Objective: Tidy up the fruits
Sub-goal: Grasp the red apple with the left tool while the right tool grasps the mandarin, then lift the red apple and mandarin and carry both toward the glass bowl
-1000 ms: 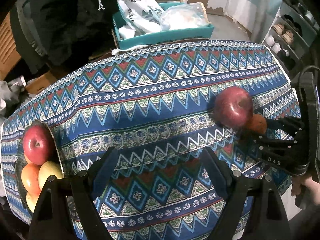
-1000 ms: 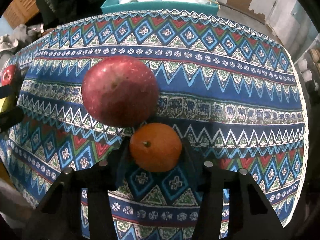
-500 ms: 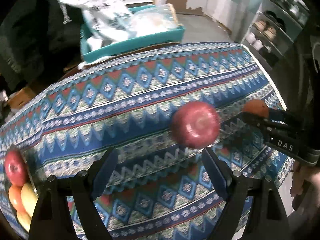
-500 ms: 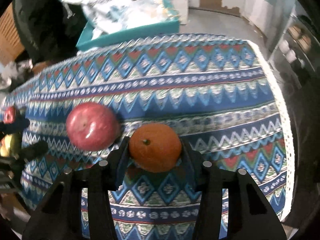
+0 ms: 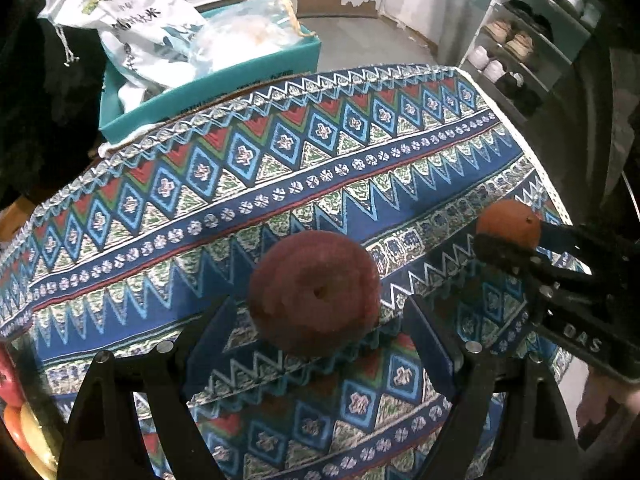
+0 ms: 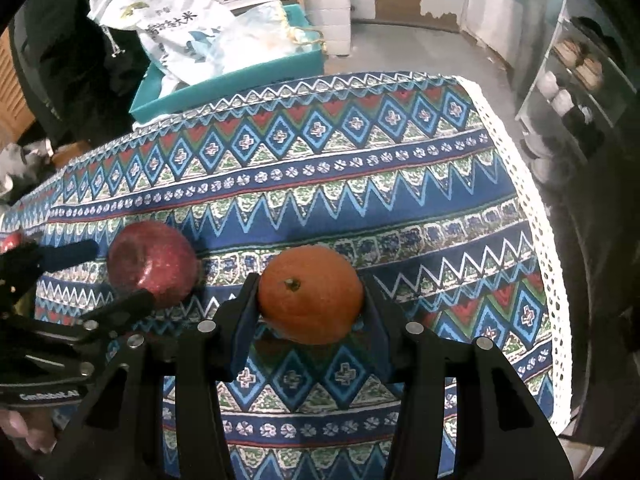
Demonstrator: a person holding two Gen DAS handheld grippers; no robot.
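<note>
The right gripper (image 6: 310, 312) pinches the round orange tangerine (image 6: 310, 294) between its fingers, above the patterned blue tablecloth (image 6: 360, 184). The left gripper (image 5: 316, 344) has its fingers spread around the dark red apple (image 5: 314, 294), which sits on the cloth (I cannot tell if the pads touch it). The apple may roll away if one finger pushes it first. The smooth tangerine could slip if the squeeze is weak. At the lower left edge, other fruits (image 5: 18, 420) lie together; their container is hidden. Behind the table, a teal box (image 5: 208, 84) holds white plastic bags (image 5: 136, 20).
</note>
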